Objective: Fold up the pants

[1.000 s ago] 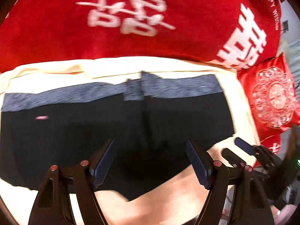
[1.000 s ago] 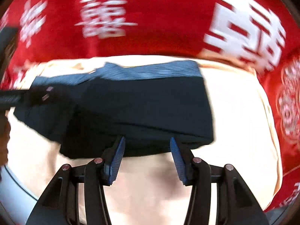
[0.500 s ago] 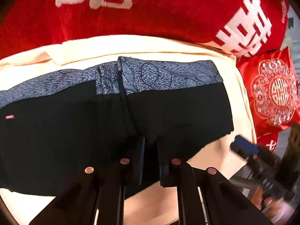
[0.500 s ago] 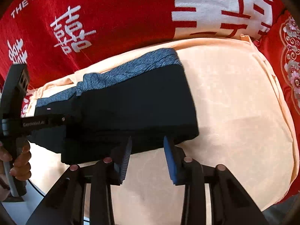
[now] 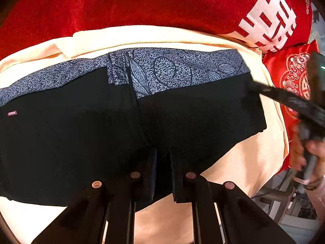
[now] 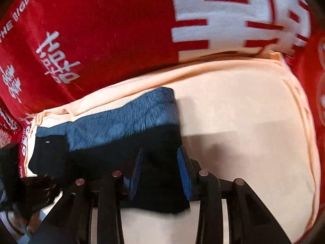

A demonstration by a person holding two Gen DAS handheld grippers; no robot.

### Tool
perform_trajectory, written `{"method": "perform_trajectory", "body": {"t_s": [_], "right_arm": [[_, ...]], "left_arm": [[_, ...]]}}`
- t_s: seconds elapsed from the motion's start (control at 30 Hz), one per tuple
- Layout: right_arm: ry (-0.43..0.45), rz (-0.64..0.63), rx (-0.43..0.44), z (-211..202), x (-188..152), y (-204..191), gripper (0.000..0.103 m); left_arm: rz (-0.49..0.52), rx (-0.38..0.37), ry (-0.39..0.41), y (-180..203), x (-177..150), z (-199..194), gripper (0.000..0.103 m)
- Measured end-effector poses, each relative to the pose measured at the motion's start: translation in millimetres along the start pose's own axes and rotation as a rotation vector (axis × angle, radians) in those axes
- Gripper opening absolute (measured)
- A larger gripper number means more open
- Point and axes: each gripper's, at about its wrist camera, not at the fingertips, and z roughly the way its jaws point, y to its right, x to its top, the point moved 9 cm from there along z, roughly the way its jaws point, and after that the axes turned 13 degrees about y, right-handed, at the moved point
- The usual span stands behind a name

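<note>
The pants (image 5: 81, 142), gripped by the closed left jaws, show a pink tag (image 5: 11, 113) only there; right jaws straddle the fabric's edge.

Left gripper (image 5: 162, 174) jaws clamped shut, pointing steeply down; right gripper (image 6: 159, 170) jaws part-open.
</note>
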Motion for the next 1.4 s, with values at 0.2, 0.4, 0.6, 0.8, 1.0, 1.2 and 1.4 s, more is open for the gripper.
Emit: {"method": "perform_trajectory", "body": {"t_s": [0.2, 0.4, 0.6, 0.8, 1.0, 1.2, 1.4], "right_arm": [[-0.011, -0.205, -0.092, 5.7, -21.2, -21.9, 0.044], [0.092, -0.358, -0.072, -39.9, -32.4, -64.6, 0.051], [0.174, -0.685, 0.02, -39.4, -78.5, -174.9, 0.057], [0.168, -0.832, 0.005, -7.4, -104.5, -214.9, 0.057], [0.046, -0.758, 0.044, 15.3, -100.2, -217.4, 0.018], [-0.037, -0.646, 0.061, 20.9, -105.3, -222.9, 0.014], [-0.049, -0.397, 0.08, -2.6, -89.3, -212.0, 0.019]], "left_arm": [[-0.016, 0.076, 0.07, -6.2, 3.3, -14.3, 0.027], [-0.11, 0.143, 0.15, -38.8, 2.8, -44.5, 0.074], [-0.195, 0.249, 0.113, -91.2, -22.1, -54.1, 0.074], [-0.269, 0.307, 0.097, -133.1, -47.1, -67.3, 0.074], [-0.3, 0.325, 0.084, -153.4, -59.3, -73.4, 0.074], [-0.288, 0.34, 0.104, -168.7, -56.4, -86.8, 0.074], [-0.25, 0.356, 0.122, -185.5, -64.4, -112.1, 0.074]]}}
